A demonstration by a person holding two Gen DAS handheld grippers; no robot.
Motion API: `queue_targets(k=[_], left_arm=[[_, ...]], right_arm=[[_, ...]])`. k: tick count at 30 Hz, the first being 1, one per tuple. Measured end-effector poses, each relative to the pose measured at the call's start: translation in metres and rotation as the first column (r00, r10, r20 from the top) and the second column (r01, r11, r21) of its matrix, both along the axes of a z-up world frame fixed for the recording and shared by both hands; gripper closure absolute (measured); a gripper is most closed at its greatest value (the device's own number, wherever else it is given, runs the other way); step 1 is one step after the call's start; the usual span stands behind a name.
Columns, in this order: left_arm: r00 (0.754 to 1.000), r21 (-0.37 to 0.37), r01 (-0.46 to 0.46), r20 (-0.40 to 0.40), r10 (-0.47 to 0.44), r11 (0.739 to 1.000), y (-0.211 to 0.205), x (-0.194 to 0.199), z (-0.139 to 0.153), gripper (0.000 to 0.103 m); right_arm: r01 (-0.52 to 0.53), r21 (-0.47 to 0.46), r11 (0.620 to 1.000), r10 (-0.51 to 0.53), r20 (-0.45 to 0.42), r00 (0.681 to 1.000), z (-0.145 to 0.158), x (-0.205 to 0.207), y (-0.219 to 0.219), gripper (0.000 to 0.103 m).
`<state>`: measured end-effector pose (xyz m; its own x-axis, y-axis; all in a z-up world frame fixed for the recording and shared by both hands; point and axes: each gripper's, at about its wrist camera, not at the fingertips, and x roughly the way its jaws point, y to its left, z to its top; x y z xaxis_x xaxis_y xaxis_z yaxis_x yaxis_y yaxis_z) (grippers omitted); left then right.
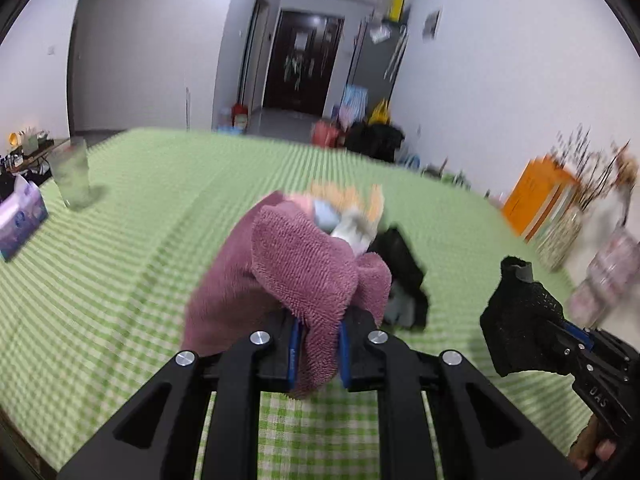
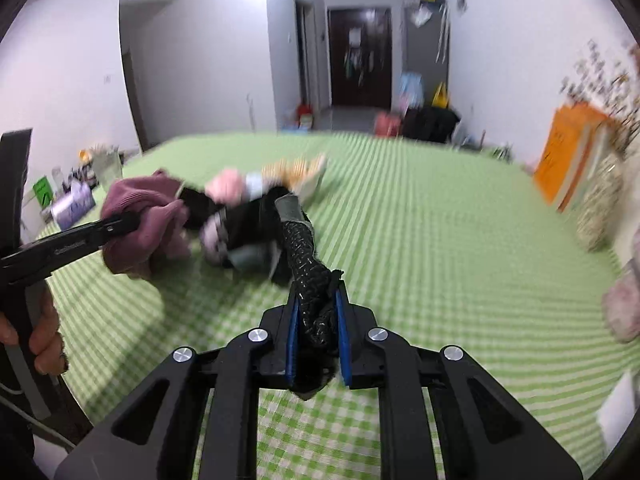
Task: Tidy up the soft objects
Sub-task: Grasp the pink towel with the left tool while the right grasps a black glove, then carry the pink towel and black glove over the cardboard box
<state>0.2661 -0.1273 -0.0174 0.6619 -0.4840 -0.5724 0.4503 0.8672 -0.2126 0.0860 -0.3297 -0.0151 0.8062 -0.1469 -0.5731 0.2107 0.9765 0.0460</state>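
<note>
My left gripper point(image 1: 319, 354) is shut on a mauve terry cloth point(image 1: 288, 272), which bunches up over the fingers and hides most of what lies behind. The same cloth point(image 2: 140, 220) shows at the left of the right wrist view, held above the table. My right gripper point(image 2: 319, 338) is shut on a black knitted sock with a grey tip point(image 2: 302, 256); that sock point(image 1: 520, 316) appears at the right of the left wrist view. Between them a pile of soft things point(image 2: 248, 216) lies on the green checked tablecloth point(image 2: 440, 240): black, pink, pale blue and orange-striped pieces.
A glass point(image 1: 74, 176) and a tissue pack point(image 1: 20, 216) stand at the table's left side. An orange box point(image 1: 536, 196), a vase with dried twigs point(image 1: 568, 224) and a pinkish soft item point(image 2: 624, 300) line the right edge. A person's hand point(image 2: 40, 336) grips the left handle.
</note>
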Motion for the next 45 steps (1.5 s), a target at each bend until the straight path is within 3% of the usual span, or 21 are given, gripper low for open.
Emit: queue_targets(k=[5,9,26,33,39,42,44,45], left_arm=[[0.994,-0.118,0.045,0.099,-0.034,0.992,0.029,-0.033,0.054,0.091],[0.993,-0.177,0.088,0.088,-0.073,0.980,0.044,-0.043,0.068,0.091],[0.992,-0.167,0.067,0.116,-0.048,0.984,0.052,-0.055,0.075,0.091],[0.986,-0.146,-0.037,0.157,0.060,0.989,0.091,-0.060,0.082,0.091],[0.964,-0.119,-0.192,0.164,0.210,0.974,0.155,-0.066,0.081,0.091],[0.930,-0.103,-0.315,0.164,0.329,0.943,0.205,-0.074,0.080,0.091],[0.897,-0.090,-0.405,0.153,0.415,0.910,0.238,-0.084,0.078,0.091],[0.869,-0.076,-0.468,0.144,0.474,0.880,0.263,-0.092,0.077,0.091]], right_arm=[[0.007,-0.023,1.000,-0.005,0.085,0.996,0.027,-0.023,0.006,0.087],[-0.002,-0.026,1.000,0.004,0.094,0.996,0.029,-0.027,0.011,0.087],[-0.048,-0.030,0.998,0.050,0.086,0.995,0.034,-0.021,0.024,0.087],[-0.156,-0.032,0.987,0.159,0.079,0.984,0.036,0.009,0.053,0.087],[-0.346,-0.012,0.938,0.346,0.067,0.936,0.031,0.053,0.115,0.087],[-0.477,0.014,0.879,0.475,0.063,0.878,0.027,0.078,0.162,0.087],[-0.574,0.020,0.819,0.572,0.049,0.819,0.022,0.093,0.204,0.087],[-0.637,0.030,0.770,0.636,0.043,0.771,0.018,0.101,0.232,0.087]])
